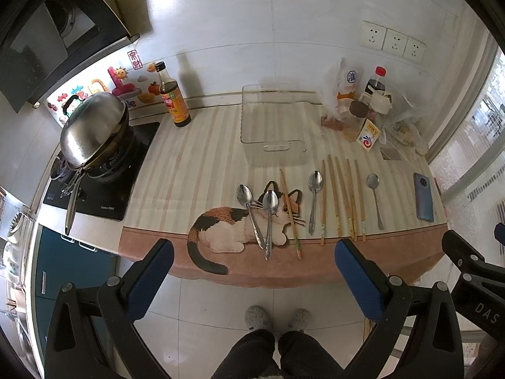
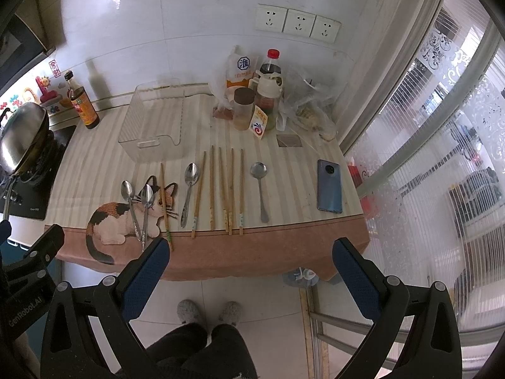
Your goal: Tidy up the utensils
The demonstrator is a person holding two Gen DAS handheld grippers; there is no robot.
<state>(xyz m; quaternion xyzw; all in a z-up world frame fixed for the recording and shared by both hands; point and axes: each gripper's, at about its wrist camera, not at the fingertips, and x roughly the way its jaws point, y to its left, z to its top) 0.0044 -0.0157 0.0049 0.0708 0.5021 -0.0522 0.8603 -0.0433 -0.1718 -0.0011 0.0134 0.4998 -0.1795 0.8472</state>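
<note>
Both the left gripper (image 1: 254,279) and the right gripper (image 2: 251,276) hang side by side, jaws spread wide, gripping nothing.

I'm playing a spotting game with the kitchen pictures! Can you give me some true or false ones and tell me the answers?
1. The clear bin already holds spoons. False: it is empty.
2. Two spoons lie crossing on the cat picture. True.
3. The left gripper holds a chopstick. False: it is open and holds nothing.
4. A blue phone lies on the table to the right of the utensils. True.
5. The right gripper is open. True.
</note>
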